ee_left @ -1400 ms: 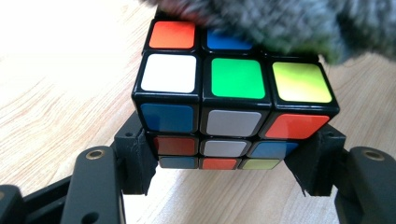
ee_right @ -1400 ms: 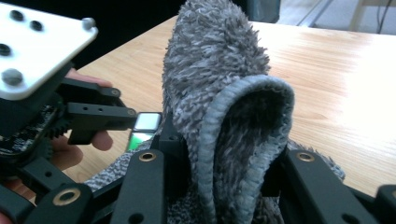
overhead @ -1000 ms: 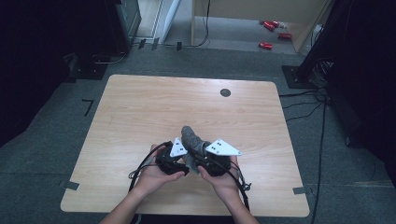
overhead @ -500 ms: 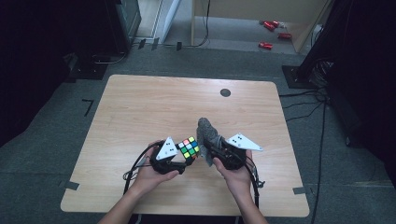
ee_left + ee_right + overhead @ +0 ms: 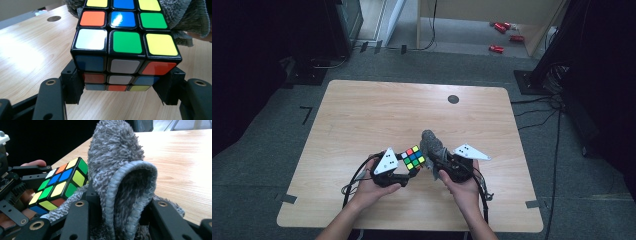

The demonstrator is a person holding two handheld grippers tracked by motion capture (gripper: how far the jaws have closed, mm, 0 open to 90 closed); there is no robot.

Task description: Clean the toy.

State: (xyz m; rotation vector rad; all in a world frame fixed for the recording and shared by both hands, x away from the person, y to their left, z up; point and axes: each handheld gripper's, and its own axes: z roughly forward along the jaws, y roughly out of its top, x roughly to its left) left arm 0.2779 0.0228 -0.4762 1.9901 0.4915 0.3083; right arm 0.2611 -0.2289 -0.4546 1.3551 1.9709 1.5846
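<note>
cube first: a scrambled puzzle cube with black edges and glossy coloured stickers (image 5: 125, 42) sits clamped between the two black jaws of the left gripper (image 5: 122, 87), which press on its lower side faces from either side, so that gripper is grasping the cube. in the high view the cube (image 5: 412, 157) is held just above the near middle of the light wooden counter (image 5: 377, 110), a face of red, yellow, blue, green and white squares turned upward. the left gripper (image 5: 404, 167) is carried in the person's left hand (image 5: 369, 187), with its grey three-cornered plate on top and a black cable trailing off to the near left.

just beside the cube, on its right, stands a grey fluffy cloth with a stitched pale hem (image 5: 431, 146). the right gripper (image 5: 437, 167), held in the right hand (image 5: 462, 187), is clenched on this cloth. in the right gripper view the cloth (image 5: 117, 170) rises upright from between the jaws, folded over so its hem curls forward in a loop, and loose pile spills down over the jaw arms. the cube (image 5: 61, 186) shows there at the left, tilted, touching or almost touching the cloth's edge; i cannot tell which.

in the left gripper view the cloth (image 5: 185, 17) fills the space behind the cube's far edge.

a small dark round disc (image 5: 453, 99) is set in the counter near its far edge, well apart from both hands.
</note>
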